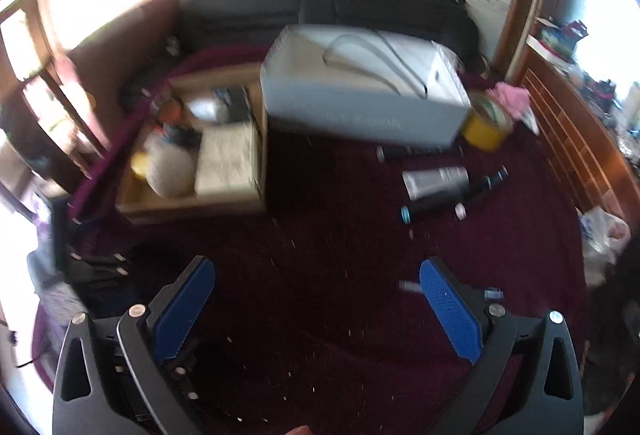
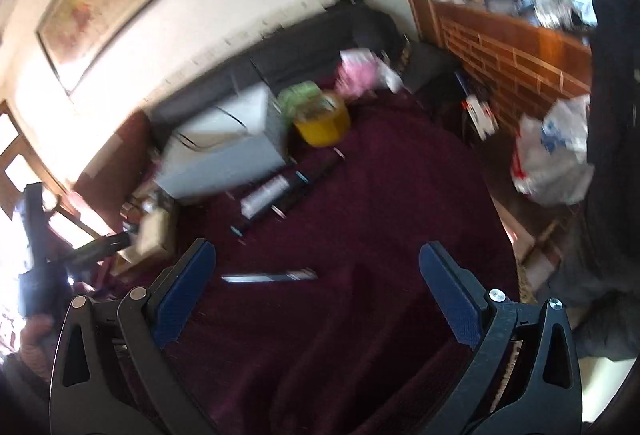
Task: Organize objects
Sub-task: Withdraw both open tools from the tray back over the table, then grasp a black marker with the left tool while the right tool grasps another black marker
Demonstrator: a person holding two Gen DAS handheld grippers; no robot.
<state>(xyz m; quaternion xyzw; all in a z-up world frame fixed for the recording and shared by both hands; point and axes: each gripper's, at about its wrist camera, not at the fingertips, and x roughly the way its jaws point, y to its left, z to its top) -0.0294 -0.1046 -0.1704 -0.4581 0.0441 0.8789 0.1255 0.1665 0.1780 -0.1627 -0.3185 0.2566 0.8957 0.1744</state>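
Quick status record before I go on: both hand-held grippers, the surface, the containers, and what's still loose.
left hand-held gripper: open, holding nothing, above the cloth
right hand-held gripper: open, holding nothing
surface: dark red cloth
wooden tray: left side, already holds several items, blurred
white box: beside the tray, at the back
yellow tub: by the box's right corner
loose items: grey tube, dark bottles lying right of centre
thin stick: lying on the cloth between the right fingers
image quality: motion blur, labels unreadable
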